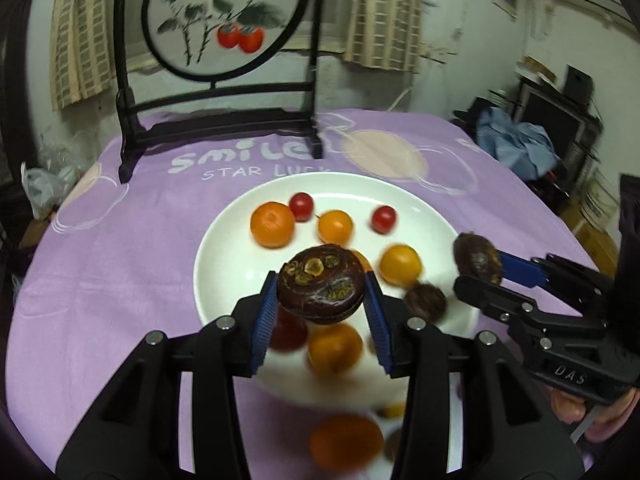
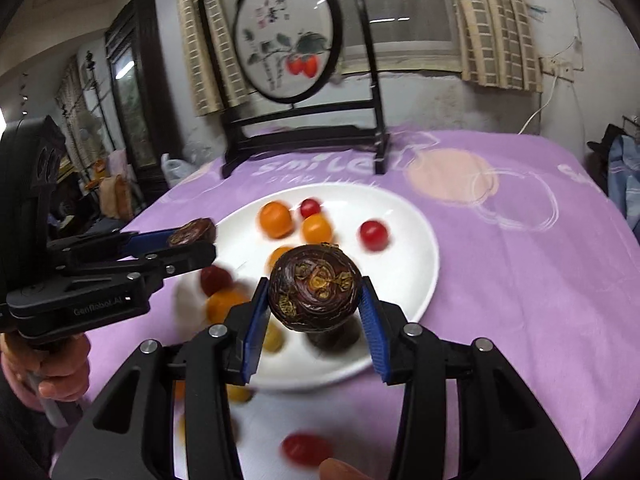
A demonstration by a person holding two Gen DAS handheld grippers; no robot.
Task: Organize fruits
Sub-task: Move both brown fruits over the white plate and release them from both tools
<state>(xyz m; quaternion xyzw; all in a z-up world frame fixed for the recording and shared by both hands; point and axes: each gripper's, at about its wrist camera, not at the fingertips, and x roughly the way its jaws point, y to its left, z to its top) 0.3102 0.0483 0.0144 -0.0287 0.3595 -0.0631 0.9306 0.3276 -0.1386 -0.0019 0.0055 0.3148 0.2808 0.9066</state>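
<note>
My left gripper (image 1: 321,298) is shut on a dark brown water chestnut (image 1: 320,290) and holds it above the white plate (image 1: 224,240). My right gripper (image 2: 316,300) is shut on a second dark brown water chestnut (image 2: 314,290) over the plate (image 2: 416,240). In the left wrist view the right gripper (image 1: 478,268) sits at the plate's right edge with its chestnut (image 1: 476,258). In the right wrist view the left gripper (image 2: 192,238) sits at the plate's left edge. The plate holds several oranges (image 1: 273,219) and cherry tomatoes (image 1: 384,219), plus another chestnut (image 1: 425,300).
A purple cloth (image 1: 120,260) covers the table. A black-framed round painted screen (image 1: 224,20) stands at the back. More oranges (image 1: 346,442) and a tomato (image 2: 306,448) lie blurred near the front edge. Clutter and blue fabric (image 1: 516,140) lie off the right side.
</note>
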